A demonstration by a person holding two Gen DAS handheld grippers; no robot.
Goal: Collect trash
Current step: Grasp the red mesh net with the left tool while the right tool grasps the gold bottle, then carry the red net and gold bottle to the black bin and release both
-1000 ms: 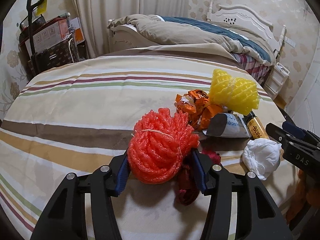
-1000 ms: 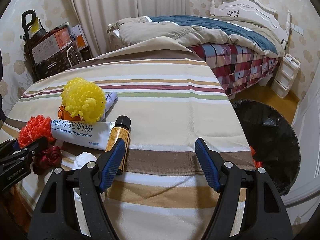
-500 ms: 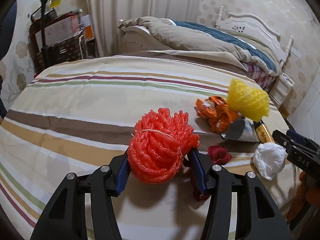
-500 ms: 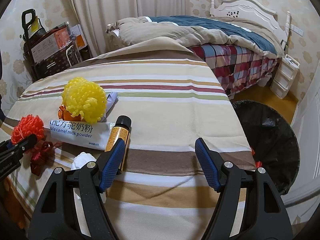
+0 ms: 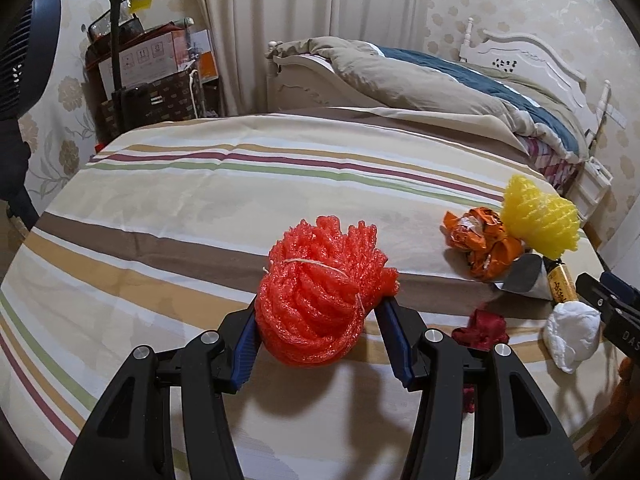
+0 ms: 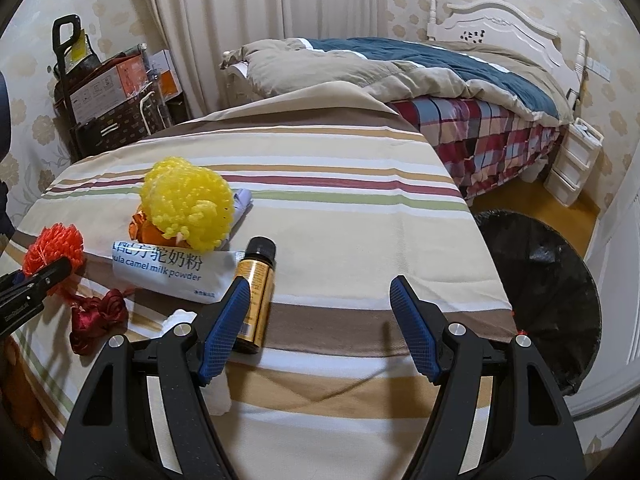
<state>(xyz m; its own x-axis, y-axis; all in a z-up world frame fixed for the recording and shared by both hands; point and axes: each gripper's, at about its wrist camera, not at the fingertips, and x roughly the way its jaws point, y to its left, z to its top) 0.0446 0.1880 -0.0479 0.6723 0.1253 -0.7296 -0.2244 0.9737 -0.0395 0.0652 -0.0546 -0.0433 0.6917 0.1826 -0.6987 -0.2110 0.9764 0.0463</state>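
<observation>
Trash is what lies scattered on the striped bedspread (image 6: 340, 216), and one piece of it, a red foam net (image 5: 320, 296) bunched and tied with a thin string, sits clamped between the blue pads of the left gripper (image 5: 320, 336), raised off the cloth with its shadow under it. The rest lies off to that gripper's right: a dark red ribbon scrap (image 5: 482, 326) just beside the right finger, a white crumpled tissue (image 5: 572, 336) farther out, a crumpled orange wrapper (image 5: 484, 242) touching a yellow foam net (image 5: 538, 216), and behind them a camel milk powder sachet (image 6: 168, 270) with a small amber bottle (image 6: 256, 292) lying on its side against its edge. The right gripper (image 6: 320, 328) hangs over the near stripes with its jaws standing apart and nothing between them; the bottle lies just behind its left finger. A black trash bag (image 6: 540, 280) gapes on the floor past the bed's right edge.
</observation>
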